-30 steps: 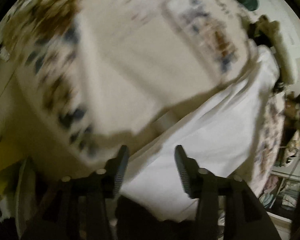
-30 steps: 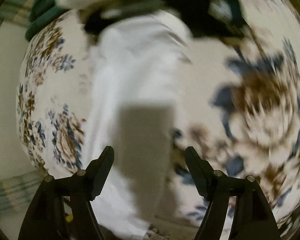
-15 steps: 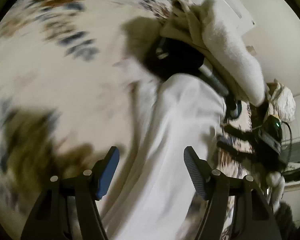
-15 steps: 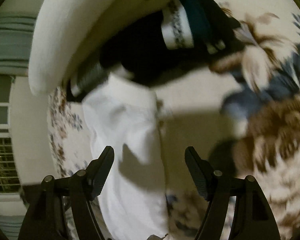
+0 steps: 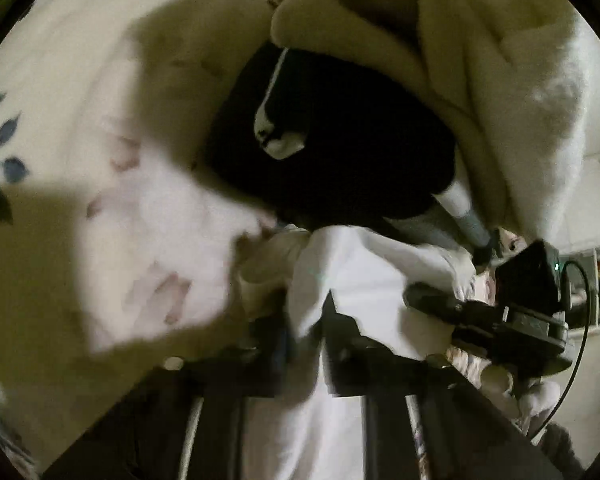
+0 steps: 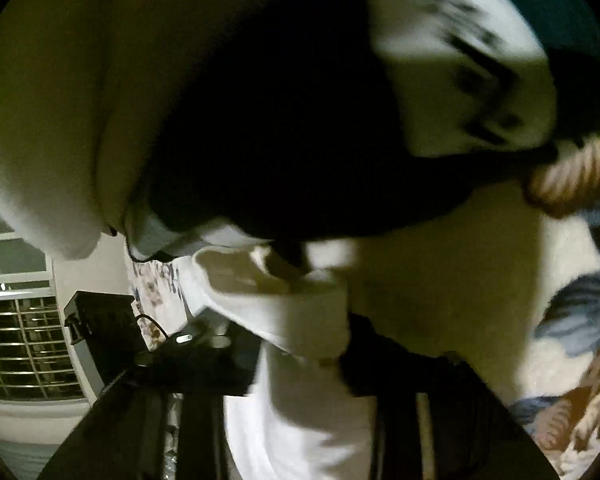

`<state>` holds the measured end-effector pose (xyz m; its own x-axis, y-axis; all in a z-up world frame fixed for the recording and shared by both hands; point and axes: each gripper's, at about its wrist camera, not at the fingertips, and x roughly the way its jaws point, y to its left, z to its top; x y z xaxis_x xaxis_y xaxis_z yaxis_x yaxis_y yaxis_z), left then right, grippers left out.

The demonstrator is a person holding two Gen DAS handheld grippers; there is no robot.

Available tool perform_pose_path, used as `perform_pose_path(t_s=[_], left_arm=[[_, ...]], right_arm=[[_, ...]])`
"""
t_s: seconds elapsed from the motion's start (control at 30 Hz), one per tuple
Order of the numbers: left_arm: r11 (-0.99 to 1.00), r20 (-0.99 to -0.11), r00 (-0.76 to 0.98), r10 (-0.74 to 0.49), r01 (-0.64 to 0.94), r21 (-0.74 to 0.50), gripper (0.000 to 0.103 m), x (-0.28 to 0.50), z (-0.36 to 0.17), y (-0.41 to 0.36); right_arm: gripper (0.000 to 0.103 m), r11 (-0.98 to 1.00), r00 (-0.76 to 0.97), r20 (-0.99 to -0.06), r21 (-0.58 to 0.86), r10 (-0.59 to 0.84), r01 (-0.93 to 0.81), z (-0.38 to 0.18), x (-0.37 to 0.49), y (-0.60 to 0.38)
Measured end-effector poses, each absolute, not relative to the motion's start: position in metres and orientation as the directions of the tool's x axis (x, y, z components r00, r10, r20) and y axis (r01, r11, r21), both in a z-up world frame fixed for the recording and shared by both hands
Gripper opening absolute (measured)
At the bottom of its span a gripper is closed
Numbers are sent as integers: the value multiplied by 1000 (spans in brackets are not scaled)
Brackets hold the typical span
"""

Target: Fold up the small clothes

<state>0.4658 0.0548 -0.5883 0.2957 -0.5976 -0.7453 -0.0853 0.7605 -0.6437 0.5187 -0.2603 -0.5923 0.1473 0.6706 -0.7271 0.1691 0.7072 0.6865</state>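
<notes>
A white garment [image 5: 364, 264] lies on the floral bedsheet [image 5: 100, 80]. In the left wrist view my left gripper [image 5: 306, 328] is shut on the garment's top edge, with cloth bunched between the jaws. The right gripper's body [image 5: 520, 312] shows at the right, at the same edge. In the right wrist view my right gripper [image 6: 300, 352] is shut on the white garment [image 6: 300, 420], its edge folded over between the jaws. The left gripper's body [image 6: 104, 320] shows at the left.
A black garment [image 5: 340, 140] lies just beyond the white one, with a cream fleece blanket [image 5: 480, 60] over it. A dark green cloth [image 6: 560, 20] lies at the far right. A window grille [image 6: 20, 344] is off the bed's edge.
Both grippers moved forward to the white garment's far edge and closed on it. They were open half a second ago.
</notes>
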Motion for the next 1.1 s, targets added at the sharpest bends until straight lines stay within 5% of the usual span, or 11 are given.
perform_pose_path(t_s=[0.13,0.57,0.67,0.7,0.73,0.9,1.1], left_arm=[[765,-721,337,-606,-1,-644,7,442,-559,67],[733,-632,396,-666,190,-653,9,298,-448,85],[768,-703,326,-632,141,-624,33,248,-460,86],[780,-723,307,-619,125,-614,54,240,-463,89],[790,-742,293,-603,94,-606,63,229,-469,97],[764,-755,278,-593,-102,-638,63,203,-488,139],[728,-711,305,-634,-76,-681,66,286,-530,118]], right_arm=[[7,743,197,-749,658,632,119,-568,502,-253],[7,784,249,-744,589,620,-195,-457,349,-224],[25,780,128,-778,577,615,-242,-467,277,-217],[45,786,89,-795,565,600,-252,-472,262,-216],[63,792,46,-812,553,582,-258,-478,244,-218],[69,827,-34,-836,547,548,-132,-516,212,-257],[74,754,108,-769,640,630,149,-559,265,-282]])
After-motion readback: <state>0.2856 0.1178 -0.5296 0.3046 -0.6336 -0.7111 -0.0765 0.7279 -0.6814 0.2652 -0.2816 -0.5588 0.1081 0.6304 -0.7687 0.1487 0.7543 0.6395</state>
